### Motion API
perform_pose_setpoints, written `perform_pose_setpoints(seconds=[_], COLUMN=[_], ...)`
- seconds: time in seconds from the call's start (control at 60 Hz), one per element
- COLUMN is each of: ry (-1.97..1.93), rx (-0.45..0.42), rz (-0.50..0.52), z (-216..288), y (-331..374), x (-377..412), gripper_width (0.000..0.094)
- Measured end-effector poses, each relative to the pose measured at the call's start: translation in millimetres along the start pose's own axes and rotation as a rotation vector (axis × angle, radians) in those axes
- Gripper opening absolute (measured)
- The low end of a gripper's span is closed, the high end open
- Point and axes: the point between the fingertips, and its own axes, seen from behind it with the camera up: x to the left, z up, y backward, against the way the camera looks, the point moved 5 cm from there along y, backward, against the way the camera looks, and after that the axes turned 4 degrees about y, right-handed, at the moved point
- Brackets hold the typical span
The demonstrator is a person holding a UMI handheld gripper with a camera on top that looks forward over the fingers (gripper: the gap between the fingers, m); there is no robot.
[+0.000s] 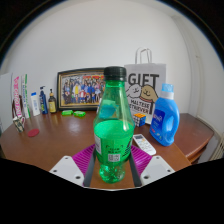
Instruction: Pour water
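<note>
One green bottle (112, 125) with a dark cap stands upright between the two fingers of the tongs (113, 168), its lower part set against the pink pads; whether both pads press on it cannot be told. It rises above the wooden surface (45, 140). Beside the bottle's base lies one white remote (144, 144). Beyond that remote stands one blue jug (165, 116) with a white label. Behind the bottle, by the wall, stand one white gift bag (143, 85) and one framed photo (80, 88). On the far side of the photo from the bottle stand several small bottles (44, 101).
</note>
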Motion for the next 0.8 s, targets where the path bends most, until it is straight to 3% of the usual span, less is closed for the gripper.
perform_pose_setpoints(seconds=[0.033, 0.133, 0.283, 0.533, 0.8], ry=[-0.001, -0.026, -0.011, 0.109, 0.453], rx=[-0.008, -0.023, -0.041, -0.039, -0.079], rz=[-0.010, -0.012, -0.038, -0.114, -0.227], z=[-0.1, 0.7, 2.3, 31.5, 132.3], y=[-1.9, -1.8, -3.5, -0.9, 0.7], x=[-2.9, -1.7, -3.4, 6.9, 78.3], gripper_width=[0.0525, 0.0487, 0.0358, 0.0355, 0.0354])
